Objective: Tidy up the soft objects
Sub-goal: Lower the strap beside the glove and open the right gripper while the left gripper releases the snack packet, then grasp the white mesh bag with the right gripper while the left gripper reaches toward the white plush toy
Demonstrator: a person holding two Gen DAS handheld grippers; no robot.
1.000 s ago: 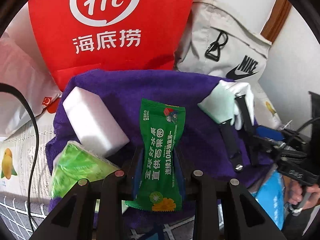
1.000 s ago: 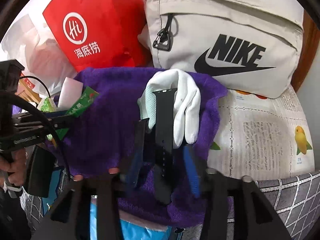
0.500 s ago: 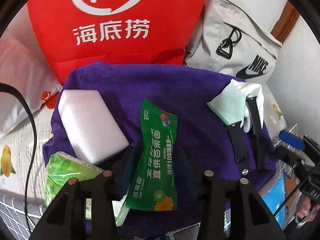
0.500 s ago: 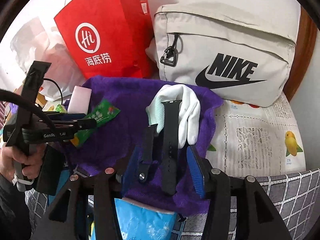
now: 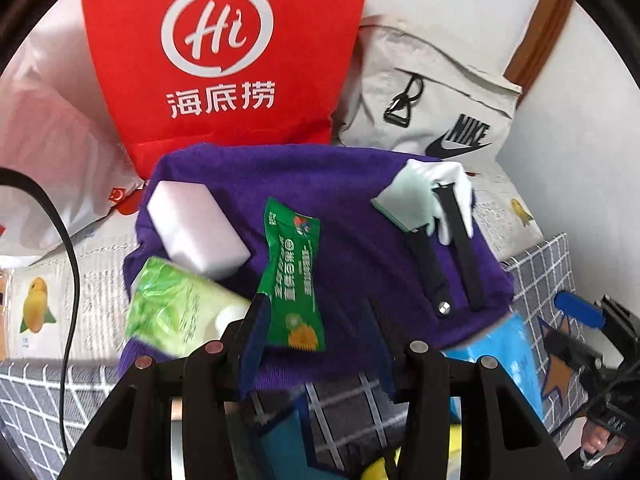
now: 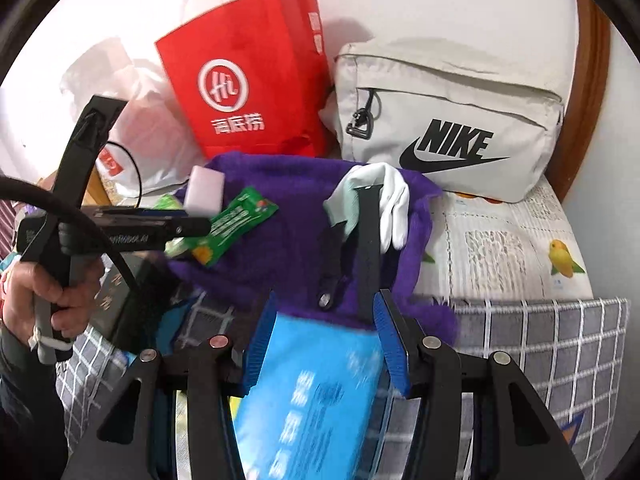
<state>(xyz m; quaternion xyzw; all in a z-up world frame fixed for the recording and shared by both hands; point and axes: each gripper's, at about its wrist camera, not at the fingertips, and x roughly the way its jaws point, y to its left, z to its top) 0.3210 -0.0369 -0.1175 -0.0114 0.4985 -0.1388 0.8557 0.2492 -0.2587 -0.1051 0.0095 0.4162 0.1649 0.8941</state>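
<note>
Green snack packet (image 5: 291, 276) on purple towel (image 5: 320, 200): light, crinkly, slippery; pinch flat lower end. Left gripper (image 5: 316, 320) jaws apart, empty. Right gripper (image 6: 324, 320) apart too.

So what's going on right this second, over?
Left gripper open, green snack packet loose between its fingers. Right gripper open, empty, near black watch strap. Both items lie on purple towel.

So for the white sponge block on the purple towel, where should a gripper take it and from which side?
Grip the white sponge block across its short width, on the two long side faces, coming from above. It lies flat on the purple towel; its near end is crowded by the green tissue pack, so I would close nearer the far, free end.
</note>
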